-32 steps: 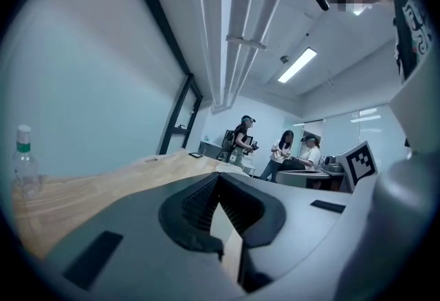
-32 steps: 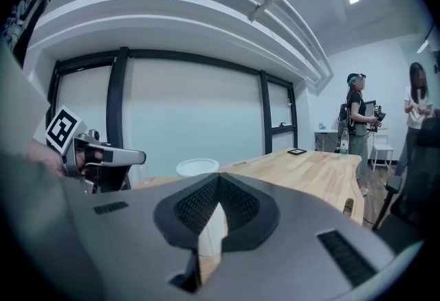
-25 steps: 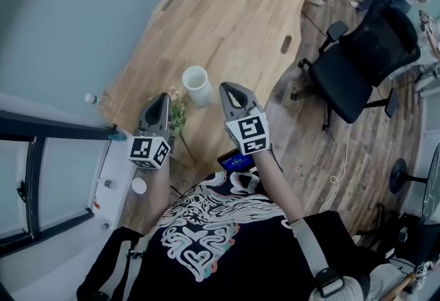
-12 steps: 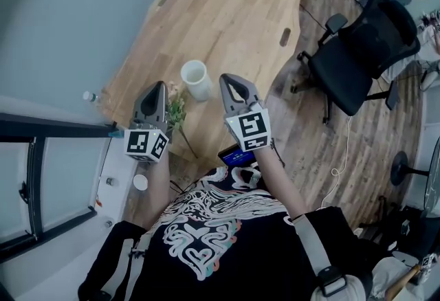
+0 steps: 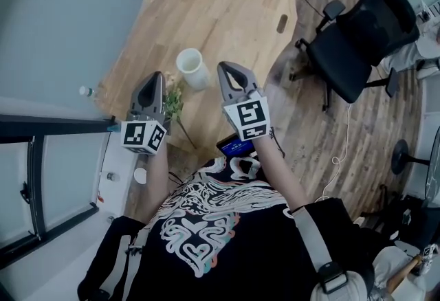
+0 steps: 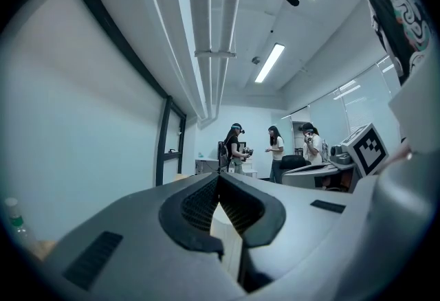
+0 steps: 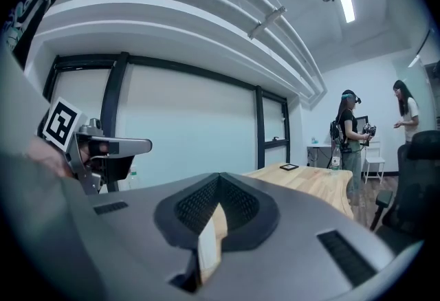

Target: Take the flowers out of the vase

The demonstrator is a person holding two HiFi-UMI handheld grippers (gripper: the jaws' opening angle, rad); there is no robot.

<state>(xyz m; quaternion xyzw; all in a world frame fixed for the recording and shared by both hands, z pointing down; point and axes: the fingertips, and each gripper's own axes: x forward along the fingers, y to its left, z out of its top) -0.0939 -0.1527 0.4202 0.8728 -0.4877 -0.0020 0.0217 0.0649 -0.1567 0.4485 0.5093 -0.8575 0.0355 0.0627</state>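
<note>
A dark-framed glass wall (image 5: 48, 126) runs along the far left, with a plain pale wall above it. A small clear plastic bottle (image 5: 86, 91) stands at the left edge of the long pale wooden counter (image 5: 227, 11), whose top is mostly bare.

The left gripper (image 5: 157, 77) hangs over the near end of the counter. Its fingers are pressed together with nothing between them.

Just right of it, a small bunch of flowers with green leaves (image 5: 173, 102) lies flat on the counter, out of the vase, its thin stem trailing towards the person. The white cylindrical vase (image 5: 192, 68) stands upright just beyond the bunch, mouth open.

The right gripper (image 5: 225, 67) is just right of the vase, its fingers likewise closed on nothing.

Further right, a black office chair (image 5: 357, 42) stands on the wood-plank floor (image 5: 323, 135). In the gripper views, several people stand at the far end of the room under a strip ceiling light (image 6: 269, 62).
</note>
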